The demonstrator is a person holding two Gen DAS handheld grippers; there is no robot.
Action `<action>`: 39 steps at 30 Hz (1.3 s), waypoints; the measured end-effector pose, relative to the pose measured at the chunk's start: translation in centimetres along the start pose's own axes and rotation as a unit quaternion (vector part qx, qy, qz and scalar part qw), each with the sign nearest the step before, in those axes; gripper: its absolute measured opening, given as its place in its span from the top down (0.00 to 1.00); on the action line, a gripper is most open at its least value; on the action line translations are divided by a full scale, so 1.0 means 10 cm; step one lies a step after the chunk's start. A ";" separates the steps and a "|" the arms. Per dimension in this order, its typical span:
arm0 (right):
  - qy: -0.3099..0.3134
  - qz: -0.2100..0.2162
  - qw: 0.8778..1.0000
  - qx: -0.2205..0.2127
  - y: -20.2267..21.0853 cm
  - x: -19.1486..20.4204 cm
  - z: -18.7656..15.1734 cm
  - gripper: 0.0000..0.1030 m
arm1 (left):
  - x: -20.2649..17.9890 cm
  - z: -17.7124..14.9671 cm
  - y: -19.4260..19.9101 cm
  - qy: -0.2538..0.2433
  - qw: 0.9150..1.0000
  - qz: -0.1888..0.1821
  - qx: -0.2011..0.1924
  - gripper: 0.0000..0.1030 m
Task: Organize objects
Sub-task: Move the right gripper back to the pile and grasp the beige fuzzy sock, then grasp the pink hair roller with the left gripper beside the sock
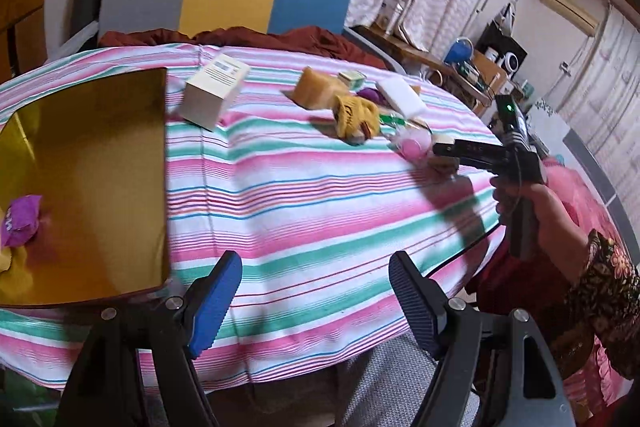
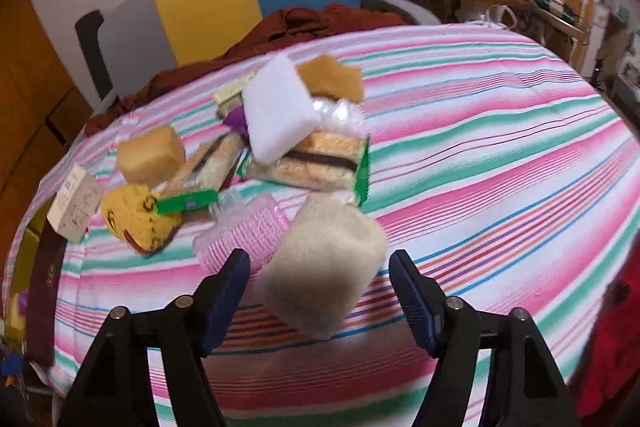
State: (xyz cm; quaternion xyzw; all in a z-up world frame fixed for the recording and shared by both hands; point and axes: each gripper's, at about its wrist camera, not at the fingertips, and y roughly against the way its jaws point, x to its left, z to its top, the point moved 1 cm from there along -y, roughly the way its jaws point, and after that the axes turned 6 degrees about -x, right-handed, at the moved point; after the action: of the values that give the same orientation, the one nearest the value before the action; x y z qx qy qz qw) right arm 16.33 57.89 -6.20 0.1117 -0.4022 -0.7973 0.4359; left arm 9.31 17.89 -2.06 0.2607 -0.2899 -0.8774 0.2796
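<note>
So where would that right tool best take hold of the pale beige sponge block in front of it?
Across the pale beige sponge block's two long flat sides, near the middle, coming down from above and the near edge. It lies free on the striped tablecloth, its length roughly in line with the right tool, whose open jaws already stand either side of it.

Pink-green striped tablecloth point(image 1: 320, 195), golden box point(image 1: 92, 163)

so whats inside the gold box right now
A purple packet lies in the gold box beside something yellow. The picture's left edge cuts off the rest of the inside.
</note>
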 end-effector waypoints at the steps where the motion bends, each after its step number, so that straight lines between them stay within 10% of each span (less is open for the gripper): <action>1: -0.001 0.000 1.000 0.002 -0.03 0.00 -0.01 0.36 | -0.02 0.00 -0.05 -0.001 1.000 0.000 0.004 0.25; 25: 0.041 0.054 0.993 0.095 0.26 0.08 -0.24 0.49 | -1.08 0.59 -1.27 -0.075 0.994 -0.081 0.027 0.25; 39: 0.035 0.069 0.991 0.113 0.21 -0.03 -0.21 0.49 | -1.51 0.56 -2.02 -0.241 0.964 -0.069 0.086 0.25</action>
State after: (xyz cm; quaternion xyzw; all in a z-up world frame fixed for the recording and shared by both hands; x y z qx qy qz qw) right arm 18.93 56.37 -6.11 0.1603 -0.4808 -0.7105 0.4882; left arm 9.70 43.27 -6.88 0.0840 -0.4046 -0.9031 0.1166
